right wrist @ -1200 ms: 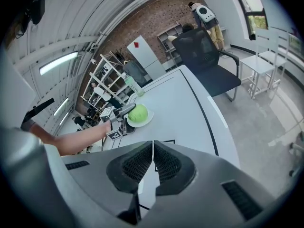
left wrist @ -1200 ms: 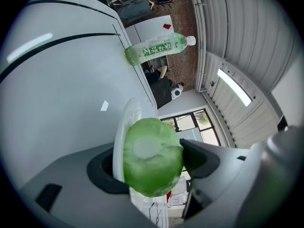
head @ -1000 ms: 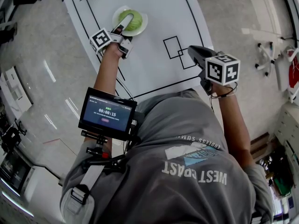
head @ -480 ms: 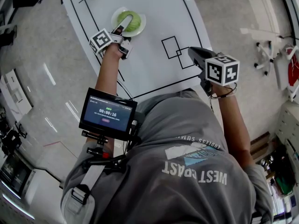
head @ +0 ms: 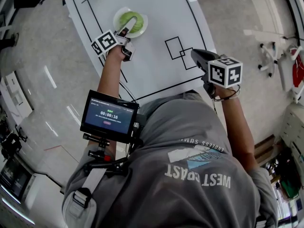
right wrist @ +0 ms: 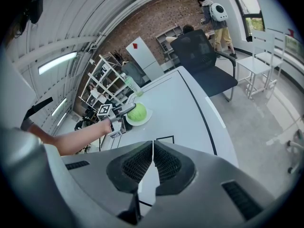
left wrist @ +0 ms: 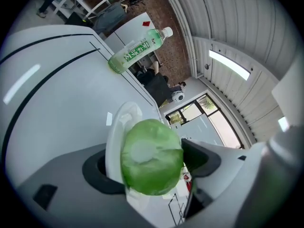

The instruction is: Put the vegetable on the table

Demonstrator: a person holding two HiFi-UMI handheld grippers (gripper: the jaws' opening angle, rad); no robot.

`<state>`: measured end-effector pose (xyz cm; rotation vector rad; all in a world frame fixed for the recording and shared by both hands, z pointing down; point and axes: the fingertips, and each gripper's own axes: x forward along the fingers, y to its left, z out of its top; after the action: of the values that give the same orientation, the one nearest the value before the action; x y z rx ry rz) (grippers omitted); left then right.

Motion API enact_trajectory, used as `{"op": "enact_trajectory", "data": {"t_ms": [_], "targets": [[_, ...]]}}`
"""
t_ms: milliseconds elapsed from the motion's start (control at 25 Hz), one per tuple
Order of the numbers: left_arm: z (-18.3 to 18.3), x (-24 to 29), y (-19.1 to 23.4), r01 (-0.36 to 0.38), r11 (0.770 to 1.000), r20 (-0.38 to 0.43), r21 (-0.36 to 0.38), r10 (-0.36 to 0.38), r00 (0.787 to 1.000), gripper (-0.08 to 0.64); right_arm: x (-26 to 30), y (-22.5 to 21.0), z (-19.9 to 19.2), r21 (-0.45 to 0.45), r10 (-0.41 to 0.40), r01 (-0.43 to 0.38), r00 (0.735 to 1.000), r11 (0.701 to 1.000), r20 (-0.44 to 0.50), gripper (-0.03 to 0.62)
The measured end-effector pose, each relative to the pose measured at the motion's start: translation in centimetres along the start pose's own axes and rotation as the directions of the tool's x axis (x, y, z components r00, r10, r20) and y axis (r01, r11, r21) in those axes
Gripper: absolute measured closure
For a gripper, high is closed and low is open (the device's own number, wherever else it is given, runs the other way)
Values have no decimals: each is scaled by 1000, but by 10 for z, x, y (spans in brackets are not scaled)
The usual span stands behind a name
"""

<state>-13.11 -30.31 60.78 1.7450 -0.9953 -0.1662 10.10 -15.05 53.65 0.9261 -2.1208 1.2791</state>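
- Reaching over the white table (head: 156,13), your left gripper (left wrist: 149,164) has its jaws spread wide around the cabbage (left wrist: 151,146), and they have just been opening.
- One pad sits right beside the cabbage and the other lies behind the rim of the white plate (left wrist: 116,127). Neither visibly squeezes.
- The cabbage rests on that plate, not on the bare tabletop.
- Your right gripper (right wrist: 153,163) is held well away from the plate, at the table's near edge. Its jaws are pressed together with nothing between them.
- A green-labelled bottle (left wrist: 137,49) sits beyond the plate, toward the table's far edge.
- Two overlapping black outlined squares (head: 176,49) are marked on the table between the plate and your right gripper.
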Motion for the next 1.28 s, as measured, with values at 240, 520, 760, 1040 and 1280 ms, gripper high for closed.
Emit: {"op": "enact_trajectory", "data": {"t_ms": [240,520,760,1040,1280], "targets": [[-2,-1,4,-39,997,-14,71,40,999,190,0,-1,-2,-2,-2,2,1000,1000,-1,583],[3,1,3,-91,984,-8,154,93,996,172,-1,-2,0,-7,-4,4,1000,1000,-5,583],[7,1,4,-123,966,4,229,125,992,156,-1,-2,-2,-8,-7,7,1000,1000,-5,583],[12,-2,11,-202,926,30,320,203,979,112,-2,-4,-3,-5,-10,10,1000,1000,-1,583],[12,-6,20,-230,902,26,366,237,971,92,0,-6,-9,-3,-11,11,1000,1000,-8,583]]}}
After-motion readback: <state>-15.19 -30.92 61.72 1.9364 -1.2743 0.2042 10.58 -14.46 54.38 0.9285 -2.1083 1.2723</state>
